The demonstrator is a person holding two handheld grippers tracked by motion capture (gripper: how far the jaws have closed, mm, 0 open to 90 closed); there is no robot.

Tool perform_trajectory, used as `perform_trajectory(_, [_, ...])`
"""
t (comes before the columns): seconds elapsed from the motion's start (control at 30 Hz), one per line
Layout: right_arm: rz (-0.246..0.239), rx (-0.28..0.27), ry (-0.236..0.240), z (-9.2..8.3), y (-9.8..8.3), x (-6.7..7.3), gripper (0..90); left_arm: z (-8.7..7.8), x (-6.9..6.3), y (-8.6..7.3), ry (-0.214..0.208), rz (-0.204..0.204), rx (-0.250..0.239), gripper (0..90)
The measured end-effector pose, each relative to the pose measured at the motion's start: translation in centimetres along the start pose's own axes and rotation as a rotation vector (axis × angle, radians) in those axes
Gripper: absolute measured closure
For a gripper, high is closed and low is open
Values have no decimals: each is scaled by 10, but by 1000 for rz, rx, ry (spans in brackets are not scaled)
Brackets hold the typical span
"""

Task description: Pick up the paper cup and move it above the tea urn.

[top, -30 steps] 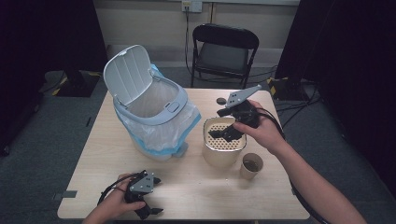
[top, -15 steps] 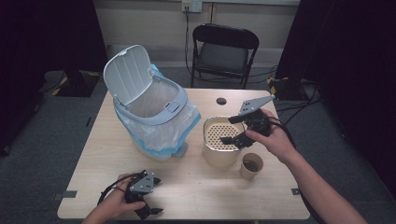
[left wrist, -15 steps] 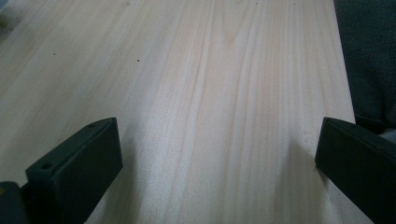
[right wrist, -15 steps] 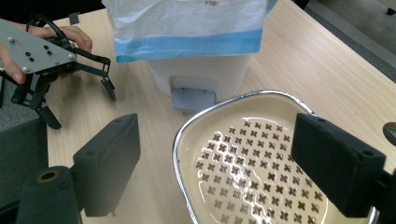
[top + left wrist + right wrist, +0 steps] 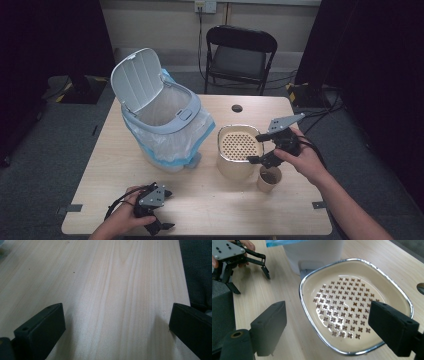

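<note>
Strainer container [image 5: 239, 152], cream with a perforated tray on top, sits right of centre on the worktop [image 5: 200, 200] in the high view, just beside the white bin [image 5: 162, 127] with its lid up and blue liner hanging out. The right gripper [image 5: 260, 148] hovers at the container's right rim, jaws spread, nothing between them, with a small paper cup [image 5: 269, 179] holding something dark just in front of it, close to the container. Down at the near left edge the left gripper [image 5: 160, 220] rests low over the worktop, the hand wrapped round it, well apart from everything else. A folding chair [image 5: 240, 55] stands beyond the far edge. Over to the left gripper view: bare pale wood grain of the worktop [image 5: 112, 290], the two black jaws wide and idle, gripping nothing. Now the right gripper view: here's the perforated tray [image 5: 352, 307] of the strainer container, shiny rim, cross-shaped holes, and it looks clean, no scraps on it that I can make out; the jaws stand released either side, framing it, not touching. The other gripper [image 5: 249, 271] shows far off at top left, also spread. My read: nothing is grasped yet, so the real work with the container, the cup or the bin is all still ahead.
</note>
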State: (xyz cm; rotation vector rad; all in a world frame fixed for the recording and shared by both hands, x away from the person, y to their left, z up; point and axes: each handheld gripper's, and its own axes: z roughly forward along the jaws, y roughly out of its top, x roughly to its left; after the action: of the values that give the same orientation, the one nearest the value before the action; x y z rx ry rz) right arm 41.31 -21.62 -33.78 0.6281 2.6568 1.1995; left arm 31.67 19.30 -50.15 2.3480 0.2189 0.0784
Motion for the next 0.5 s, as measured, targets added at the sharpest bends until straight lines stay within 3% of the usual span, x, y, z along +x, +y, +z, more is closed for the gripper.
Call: perform_trajectory(0.5, [28,1,-19,-11,-27,-1,150,0,0,0,0,0,0,0])
